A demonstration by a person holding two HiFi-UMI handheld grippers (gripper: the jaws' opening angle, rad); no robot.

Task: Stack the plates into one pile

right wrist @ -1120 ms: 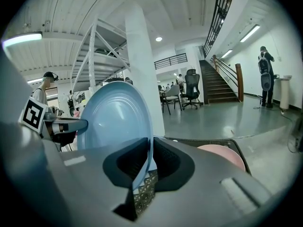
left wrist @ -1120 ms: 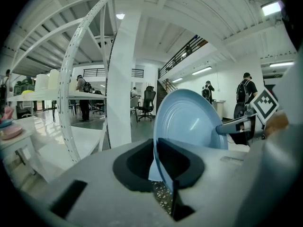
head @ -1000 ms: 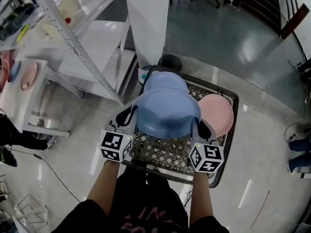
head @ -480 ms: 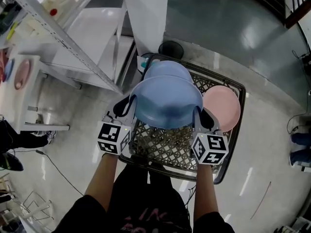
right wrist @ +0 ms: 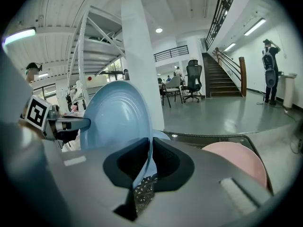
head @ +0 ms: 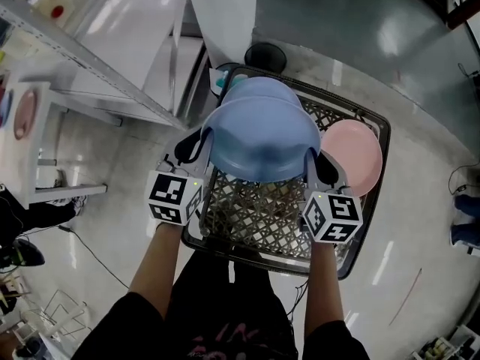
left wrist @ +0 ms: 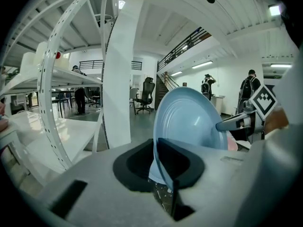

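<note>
A blue plate [head: 259, 141] hangs level over a black mesh basket [head: 262, 253], held by its two side edges. My left gripper [head: 201, 142] is shut on its left rim and my right gripper [head: 313, 163] is shut on its right rim. The left gripper view shows the plate [left wrist: 189, 122] edge-on between the jaws of the left gripper [left wrist: 158, 162]. The right gripper view shows the same plate [right wrist: 116, 117] pinched by the right gripper [right wrist: 149, 160]. A second blue plate [head: 259, 88] lies in the basket, mostly hidden under the held one. A pink plate [head: 352, 156] lies in the basket at the right.
A white metal shelf rack [head: 97, 43] stands to the left and a white pillar [head: 221, 13] just beyond the basket. A small white table [head: 41, 163] at far left carries another pink dish [head: 22, 115]. A cable [head: 90, 257] runs over the glossy floor.
The held blue plate has shifted a little farther over the basket and now covers more of the second blue plate. Both grippers keep their hold.
</note>
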